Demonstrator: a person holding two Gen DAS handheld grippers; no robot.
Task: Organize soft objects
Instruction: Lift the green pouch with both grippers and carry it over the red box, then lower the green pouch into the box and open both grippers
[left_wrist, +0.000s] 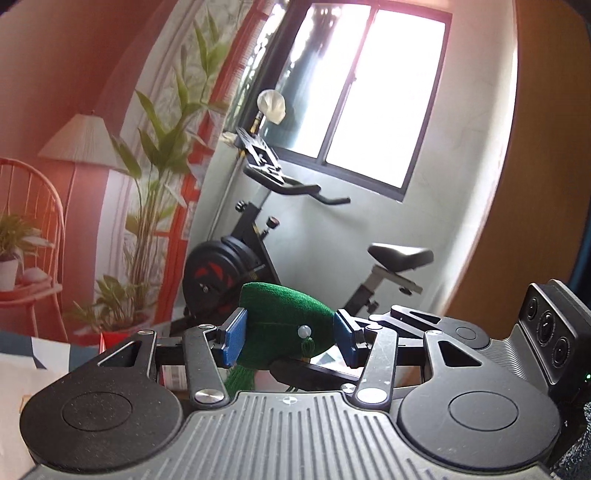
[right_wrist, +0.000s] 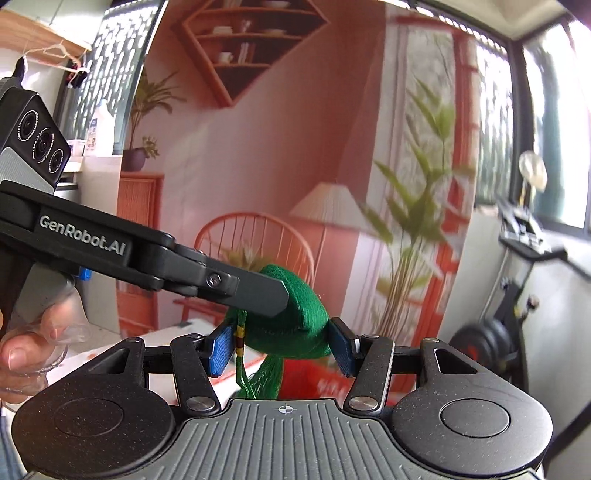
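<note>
A green felt soft toy (left_wrist: 280, 317) with a white bead and a green tassel is held up in the air between both grippers. My left gripper (left_wrist: 290, 341) has its blue pads against both sides of the toy. My right gripper (right_wrist: 282, 345) also has its blue pads on both sides of the toy (right_wrist: 295, 325). The left gripper's finger (right_wrist: 243, 290) crosses in front of the toy in the right wrist view. The right gripper's body (left_wrist: 424, 325) shows behind the toy in the left wrist view.
An exercise bike (left_wrist: 258, 251) stands under a window (left_wrist: 354, 92). A tall potted plant (left_wrist: 155, 206), a floor lamp (left_wrist: 79, 144) and an orange wire chair (left_wrist: 26, 236) line the orange backdrop. A wooden panel (left_wrist: 546, 184) is at the right. A patterned cloth surface (left_wrist: 33, 365) lies lower left.
</note>
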